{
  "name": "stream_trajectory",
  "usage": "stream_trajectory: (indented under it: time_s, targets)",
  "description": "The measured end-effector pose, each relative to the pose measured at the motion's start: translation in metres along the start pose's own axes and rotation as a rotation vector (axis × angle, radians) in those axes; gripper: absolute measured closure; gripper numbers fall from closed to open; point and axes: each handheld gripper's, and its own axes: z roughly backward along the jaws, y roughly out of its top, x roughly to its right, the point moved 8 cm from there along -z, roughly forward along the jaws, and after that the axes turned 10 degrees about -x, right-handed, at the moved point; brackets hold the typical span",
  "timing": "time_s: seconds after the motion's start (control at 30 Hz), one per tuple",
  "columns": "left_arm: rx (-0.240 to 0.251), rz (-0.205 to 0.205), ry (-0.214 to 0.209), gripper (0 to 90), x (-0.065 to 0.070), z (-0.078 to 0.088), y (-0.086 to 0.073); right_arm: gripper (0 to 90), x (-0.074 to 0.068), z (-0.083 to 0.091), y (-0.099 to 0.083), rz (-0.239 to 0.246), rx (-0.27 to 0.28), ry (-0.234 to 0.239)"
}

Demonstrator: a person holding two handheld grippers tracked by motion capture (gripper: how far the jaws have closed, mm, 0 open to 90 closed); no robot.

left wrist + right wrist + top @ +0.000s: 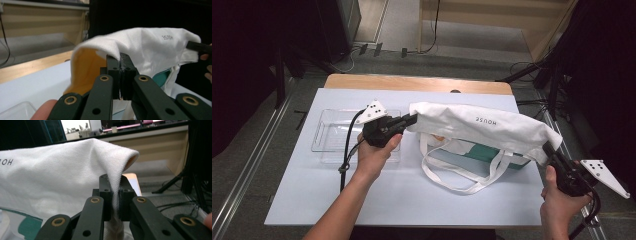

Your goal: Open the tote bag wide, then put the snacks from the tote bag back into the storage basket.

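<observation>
A white cloth tote bag (482, 125) with small dark lettering and a teal patch hangs stretched above the table, its handles (452, 172) drooping onto the surface. My left gripper (413, 120) is shut on the bag's left edge. In the left gripper view the cloth (140, 47) is pinched between the jaws of that gripper (120, 75), and the bag's yellowish inside shows. My right gripper (546, 148) is shut on the bag's right corner. The right gripper view has the fabric (62, 177) pressed between the jaws of the right gripper (115, 195).
A clear plastic tray (329, 137) lies on the white tabletop (402, 195) left of the bag, under my left hand. The table's wooden far edge (417, 82) runs behind. Cables and dark stands crowd the floor beyond and to the right.
</observation>
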Motion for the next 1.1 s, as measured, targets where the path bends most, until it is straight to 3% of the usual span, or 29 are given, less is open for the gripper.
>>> stream_trajectory:
  time_s: [0.1, 0.23, 0.27, 0.3, 0.33, 0.4, 0.47, 0.53, 0.6, 0.63, 0.7, 0.73, 0.83, 0.93, 1.1]
  targets:
    - [0.056, -0.012, -0.041, 90.0, 0.012, 0.016, 0.007, 85.7, -0.005, 0.011, 0.010, 0.016, 0.042, 0.009]
    - [0.078, -0.027, -0.068, 89.9, 0.019, 0.023, 0.009, 85.7, -0.005, 0.014, 0.013, 0.006, 0.052, 0.012]
    - [0.051, -0.029, -0.033, 89.9, 0.018, 0.019, 0.003, 85.6, -0.002, 0.008, 0.008, 0.004, 0.029, 0.011]
    - [0.051, -0.029, -0.033, 89.9, 0.018, 0.019, 0.003, 85.6, -0.002, 0.008, 0.008, 0.004, 0.029, 0.011]
    - [0.004, -0.016, 0.002, 89.9, 0.014, 0.010, -0.009, 85.5, 0.000, 0.000, -0.001, -0.006, -0.008, 0.001]
    - [-0.032, -0.017, 0.036, 89.8, 0.009, 0.002, -0.019, 85.4, 0.004, -0.006, -0.007, -0.008, -0.017, -0.014]
    - [-0.053, 0.014, 0.047, 89.8, 0.004, -0.006, -0.029, 84.5, 0.008, -0.010, -0.012, -0.007, -0.027, -0.019]
    - [-0.065, 0.028, 0.067, 89.8, 0.000, -0.010, -0.033, 75.0, 0.010, -0.011, -0.011, -0.018, -0.031, -0.016]
    - [-0.074, 0.038, 0.082, 89.8, -0.002, -0.014, -0.036, 53.6, 0.014, -0.009, -0.009, -0.027, -0.019, -0.046]
    - [-0.076, 0.040, 0.087, 89.7, -0.003, -0.016, -0.036, 44.9, 0.013, -0.007, -0.009, -0.036, -0.024, -0.038]
    - [-0.077, 0.039, 0.106, 89.7, -0.003, -0.018, -0.037, 38.9, 0.011, 0.002, -0.010, -0.044, -0.012, -0.002]
    - [-0.082, 0.034, 0.118, 89.7, -0.003, -0.018, -0.037, 36.0, 0.009, 0.008, -0.013, -0.048, -0.007, 0.005]
    - [-0.086, 0.031, 0.133, 89.6, -0.004, -0.020, -0.040, 31.8, 0.010, 0.024, -0.031, -0.051, -0.014, -0.031]
    - [-0.082, 0.041, 0.140, 89.1, -0.003, -0.020, -0.042, 31.7, 0.006, 0.031, -0.055, -0.071, -0.063, -0.026]
    - [-0.082, 0.039, 0.143, 89.0, -0.001, -0.018, -0.042, 33.8, -0.019, 0.021, -0.085, -0.067, -0.186, 0.063]
